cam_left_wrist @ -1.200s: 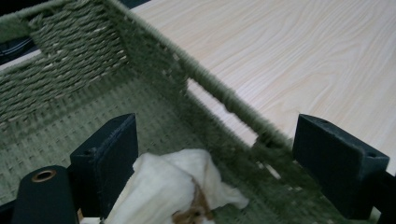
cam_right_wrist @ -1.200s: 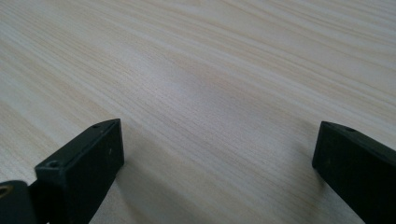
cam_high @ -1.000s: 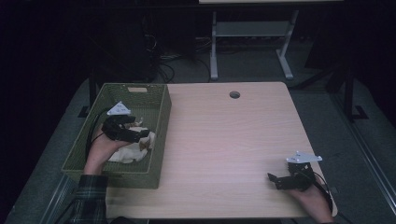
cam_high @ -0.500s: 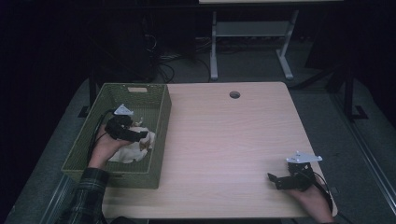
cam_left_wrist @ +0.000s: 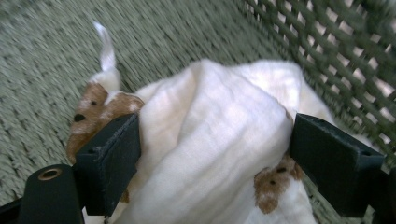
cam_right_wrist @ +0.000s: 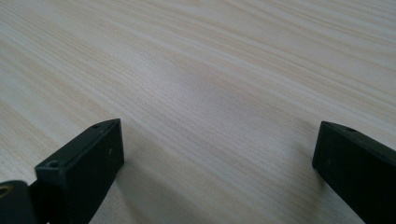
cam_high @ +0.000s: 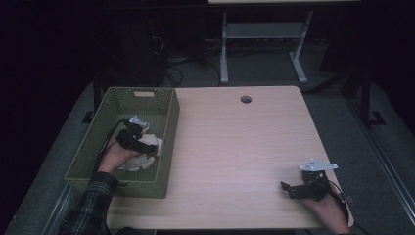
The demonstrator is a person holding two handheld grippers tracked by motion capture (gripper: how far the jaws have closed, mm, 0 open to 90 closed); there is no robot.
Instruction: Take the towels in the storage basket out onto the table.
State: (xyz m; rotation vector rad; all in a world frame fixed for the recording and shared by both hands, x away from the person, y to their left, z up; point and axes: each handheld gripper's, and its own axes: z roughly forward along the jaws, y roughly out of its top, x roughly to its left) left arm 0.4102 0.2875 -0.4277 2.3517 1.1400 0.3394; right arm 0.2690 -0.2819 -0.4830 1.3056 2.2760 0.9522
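1. Lying crumpled in the green woven basket [cam_high: 165, 128], the white cloth [cam_left_wrist: 215, 140] is soft and bunched into folds, printed with small brown bear faces that have black dot eyes and noses; one thin white corner sticks up at its far side.
2. Seen in the left gripper view, the left gripper [cam_left_wrist: 215, 154] has its two black jaws set wide apart with a thick fold of the cloth filling the gap between them. One jaw lies against the cloth beside a bear face, the other against the fold's opposite side; whether they are pressing it tight I cannot tell.
3. From the high view, the left gripper [cam_high: 149, 147] sits down inside the basket, on top of the white cloth [cam_high: 142, 159], near the basket's right wall and toward its near end.
4. The basket stands at the left edge of the wooden table [cam_high: 235, 147], and the cloth is the one thing visible in it.
5. The right gripper [cam_high: 288, 188] rests low over the table's near right corner, well apart from the basket; in its own view the right gripper [cam_right_wrist: 217, 154] has jaws spread wide with bare wood grain between them, holding nothing.
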